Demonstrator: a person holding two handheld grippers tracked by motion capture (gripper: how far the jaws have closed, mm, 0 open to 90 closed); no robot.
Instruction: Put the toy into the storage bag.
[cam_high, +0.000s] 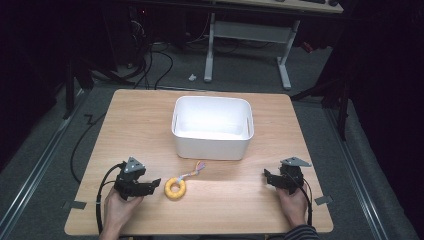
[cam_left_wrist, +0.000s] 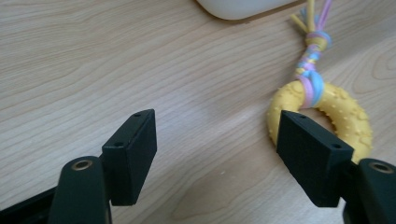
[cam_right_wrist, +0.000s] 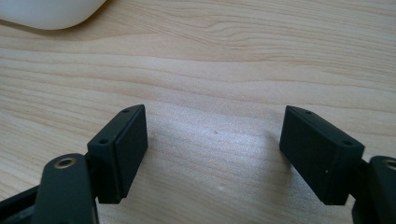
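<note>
A yellow studded ring toy (cam_high: 175, 188) with a braided pastel rope tail (cam_high: 194, 170) lies on the wooden table in front of a white bin (cam_high: 212, 126). My left gripper (cam_high: 154, 184) rests just left of the ring, open, with nothing between its jaws. In the left gripper view the ring (cam_left_wrist: 345, 116) sits behind the right-hand jaw and the rope (cam_left_wrist: 311, 51) runs up toward the bin (cam_left_wrist: 243, 7); the left gripper (cam_left_wrist: 217, 144) stands wide open over bare wood. My right gripper (cam_high: 268, 177) rests open near the table's right front; in its own view the right gripper (cam_right_wrist: 215, 140) holds nothing.
The white bin (cam_right_wrist: 46, 11) stands mid-table with its opening up. The wooden table (cam_high: 150, 125) has bare room on both sides of the bin. A hand holds each gripper at the front edge. Beyond the far edge are a desk frame (cam_high: 247, 40) and floor cables (cam_high: 155, 65).
</note>
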